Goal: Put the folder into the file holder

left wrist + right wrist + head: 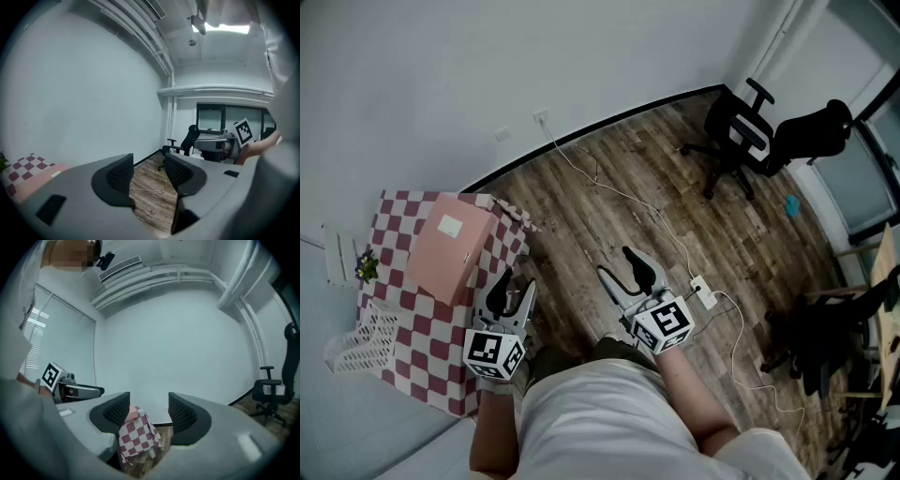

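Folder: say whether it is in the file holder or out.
Out. The pink folder lies flat on the checked table, apart from the white mesh file holder near the table's edge.

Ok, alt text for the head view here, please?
Seen from above, a person holds an empty left gripper and right gripper, jaws apart, by a checkered table. A pink folder lies on it; a white mesh holder sits at its left edge.
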Motion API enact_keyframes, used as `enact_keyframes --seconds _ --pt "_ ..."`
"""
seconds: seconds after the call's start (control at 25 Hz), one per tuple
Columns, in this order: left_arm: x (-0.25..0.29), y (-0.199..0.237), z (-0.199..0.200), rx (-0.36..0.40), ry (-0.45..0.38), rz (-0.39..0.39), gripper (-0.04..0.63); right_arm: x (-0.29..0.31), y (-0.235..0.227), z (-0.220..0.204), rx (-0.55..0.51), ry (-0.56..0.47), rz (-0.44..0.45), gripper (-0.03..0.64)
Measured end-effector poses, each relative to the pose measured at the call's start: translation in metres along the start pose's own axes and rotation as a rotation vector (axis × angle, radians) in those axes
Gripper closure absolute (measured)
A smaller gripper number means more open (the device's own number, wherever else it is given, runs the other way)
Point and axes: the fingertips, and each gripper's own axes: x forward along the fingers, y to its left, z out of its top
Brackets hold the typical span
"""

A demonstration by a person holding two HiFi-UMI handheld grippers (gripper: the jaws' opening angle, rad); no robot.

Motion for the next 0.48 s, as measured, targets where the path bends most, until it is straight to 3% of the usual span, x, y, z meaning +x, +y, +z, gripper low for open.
enact_keyframes --seconds 0.28,0.48 --pt "0.037 -0.027 -0.005 -0.011 0.04 0.006 0.408 -0.007 -0.046 0.009 0.094 -0.039 0.004 0.376" --pt "0.058 -0.016 -0.013 -0.039 0.071 0.014 0.408 0.012 -0.069 -0.006 0.195 -0.007 -0.003 0.36"
